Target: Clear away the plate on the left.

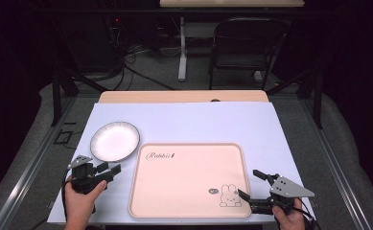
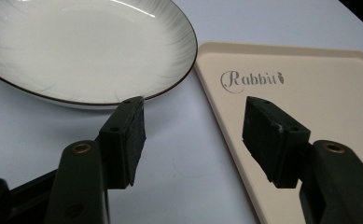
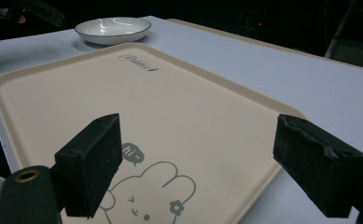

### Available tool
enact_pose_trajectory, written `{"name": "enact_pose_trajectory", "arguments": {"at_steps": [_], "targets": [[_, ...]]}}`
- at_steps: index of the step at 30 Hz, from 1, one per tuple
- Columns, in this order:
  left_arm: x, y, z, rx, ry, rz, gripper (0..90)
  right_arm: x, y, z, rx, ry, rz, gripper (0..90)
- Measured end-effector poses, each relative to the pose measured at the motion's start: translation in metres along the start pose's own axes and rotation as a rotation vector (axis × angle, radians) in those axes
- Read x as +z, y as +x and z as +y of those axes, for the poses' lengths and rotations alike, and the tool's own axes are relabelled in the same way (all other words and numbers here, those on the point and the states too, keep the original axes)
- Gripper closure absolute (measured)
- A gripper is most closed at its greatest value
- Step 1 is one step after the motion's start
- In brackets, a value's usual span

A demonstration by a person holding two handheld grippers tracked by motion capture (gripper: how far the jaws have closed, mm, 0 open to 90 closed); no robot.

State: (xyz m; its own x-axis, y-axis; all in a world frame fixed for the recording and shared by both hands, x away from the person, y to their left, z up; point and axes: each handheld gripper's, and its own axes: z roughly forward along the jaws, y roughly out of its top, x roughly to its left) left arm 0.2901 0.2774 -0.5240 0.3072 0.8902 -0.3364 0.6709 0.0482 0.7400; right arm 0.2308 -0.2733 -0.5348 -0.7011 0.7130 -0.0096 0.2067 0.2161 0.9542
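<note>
A beige tray (image 1: 189, 179) with "Rabbit" lettering and a bunny drawing lies on the white mat near the front edge. A white plate (image 1: 115, 141) with a dark rim sits just off its far left corner. My left gripper (image 1: 108, 169) is open, held low beside the tray's left edge and just short of the plate (image 2: 76, 46); its jaws straddle bare mat, with the tray (image 2: 319, 88) to one side. My right gripper (image 1: 251, 184) is open at the tray's near right corner, over the bunny drawing (image 3: 146, 196). The plate (image 3: 113, 29) lies beyond the tray (image 3: 123, 102).
The white mat (image 1: 213, 120) covers a wooden table (image 1: 184, 96). A black chair (image 1: 244, 43) and a table leg with cables stand on the floor behind it. Metal frame rails (image 1: 26, 163) run along both sides.
</note>
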Motion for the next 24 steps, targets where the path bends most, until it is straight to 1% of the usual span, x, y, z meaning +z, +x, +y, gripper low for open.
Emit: {"name": "enact_pose_trajectory", "arguments": {"at_steps": [2, 5, 6, 12, 15, 19, 20, 24], "targets": [[0.0, 0.004, 0.002, -0.027, 0.022, -0.004, 38.2, 0.0, 0.0, 0.0, 0.0, 0.0, 0.0, 14.8], [-0.001, 0.005, 0.004, -0.037, 0.031, 0.003, 37.6, 0.0, 0.0, 0.0, 0.001, 0.001, -0.001, 14.8], [-0.001, 0.006, 0.006, -0.043, 0.038, 0.012, 37.6, 0.0, 0.0, 0.0, 0.0, 0.001, -0.001, 14.8], [-0.003, 0.009, 0.013, -0.05, 0.05, 0.022, 37.6, 0.0, 0.0, 0.0, 0.0, 0.001, -0.001, 14.8], [-0.004, 0.009, 0.015, -0.054, 0.058, 0.017, 37.7, 0.0, 0.0, 0.0, 0.001, 0.0, -0.001, 14.8], [-0.005, 0.01, 0.021, -0.053, 0.063, 0.021, 37.7, 0.0, 0.0, 0.0, 0.001, 0.0, -0.001, 14.8], [-0.006, 0.01, 0.024, -0.055, 0.071, 0.024, 37.7, 0.0, 0.0, 0.0, 0.002, 0.0, -0.002, 14.8], [-0.006, 0.012, 0.029, -0.06, 0.083, 0.025, 37.7, 0.0, 0.0, 0.0, 0.001, 0.0, -0.002, 14.8]]}}
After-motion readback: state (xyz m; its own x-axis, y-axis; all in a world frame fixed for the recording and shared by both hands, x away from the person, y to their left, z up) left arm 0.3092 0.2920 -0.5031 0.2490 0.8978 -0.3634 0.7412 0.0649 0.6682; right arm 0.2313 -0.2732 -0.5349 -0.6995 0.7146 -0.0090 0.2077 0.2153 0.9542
